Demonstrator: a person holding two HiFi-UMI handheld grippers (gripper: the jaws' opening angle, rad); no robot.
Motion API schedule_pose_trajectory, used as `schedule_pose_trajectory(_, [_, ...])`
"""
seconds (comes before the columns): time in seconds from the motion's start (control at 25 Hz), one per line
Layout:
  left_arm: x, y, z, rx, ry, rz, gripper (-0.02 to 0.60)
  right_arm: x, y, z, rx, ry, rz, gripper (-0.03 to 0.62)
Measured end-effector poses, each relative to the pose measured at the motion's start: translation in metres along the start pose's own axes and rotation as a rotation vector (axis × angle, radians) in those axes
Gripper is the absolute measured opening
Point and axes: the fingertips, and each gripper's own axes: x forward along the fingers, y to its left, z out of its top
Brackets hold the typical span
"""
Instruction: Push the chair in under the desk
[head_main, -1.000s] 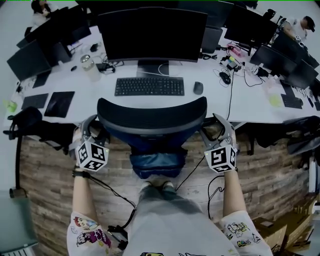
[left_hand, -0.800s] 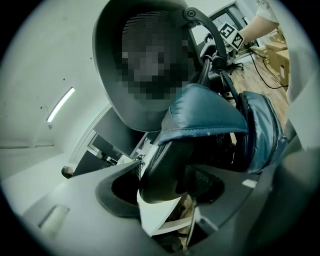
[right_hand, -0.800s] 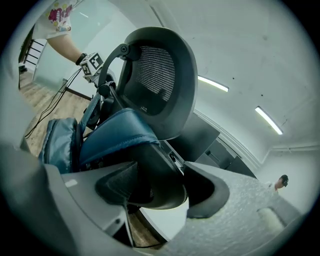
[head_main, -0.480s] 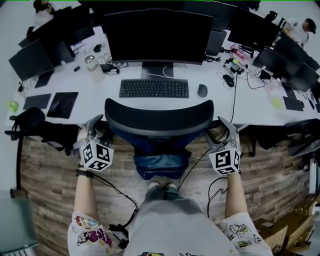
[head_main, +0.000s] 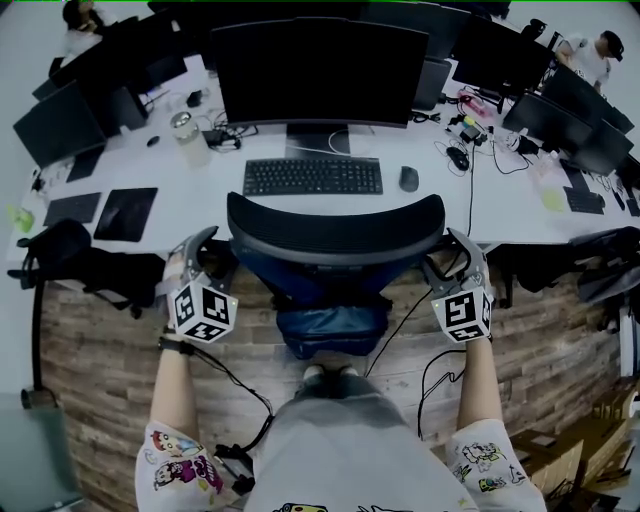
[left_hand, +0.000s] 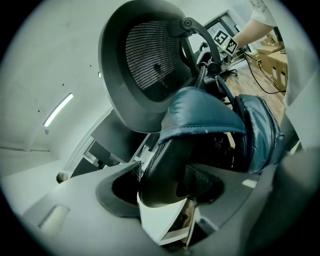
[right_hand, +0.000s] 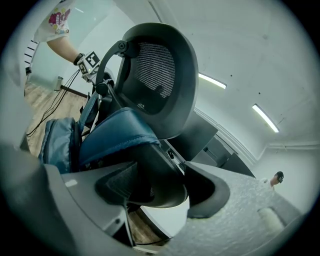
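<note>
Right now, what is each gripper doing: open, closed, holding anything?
Left gripper: closed on the chair's left armrest.
Right gripper: closed on the chair's right armrest.

Your head camera looks steeply down from above, onto the chair (head_main: 335, 228) and the surface (head_main: 510, 200) beyond it. The left gripper view sits low and very close at the chair's left side, angled up past its mesh back (left_hand: 152, 47) to the ceiling (left_hand: 45, 60); the right gripper view mirrors it. All three share the chair. The left gripper view also catches your right forearm (left_hand: 252, 25), the right one your left forearm (right_hand: 64, 44).
</note>
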Motion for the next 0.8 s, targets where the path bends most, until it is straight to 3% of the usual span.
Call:
schedule_pose_trajectory(0.36, [0.0, -0.001, 0.001, 0.004, -0.009, 0.002, 0.27, 0.0, 0.001, 0.0, 0.0, -0.013, 0.001, 0.29])
schedule_pose_trajectory(0.8, [-0.007, 0.0, 0.004, -0.069, -0.028, 0.02, 0.293, -0.01, 0.004, 0.0, -0.018, 0.013, 0.011, 0.308])
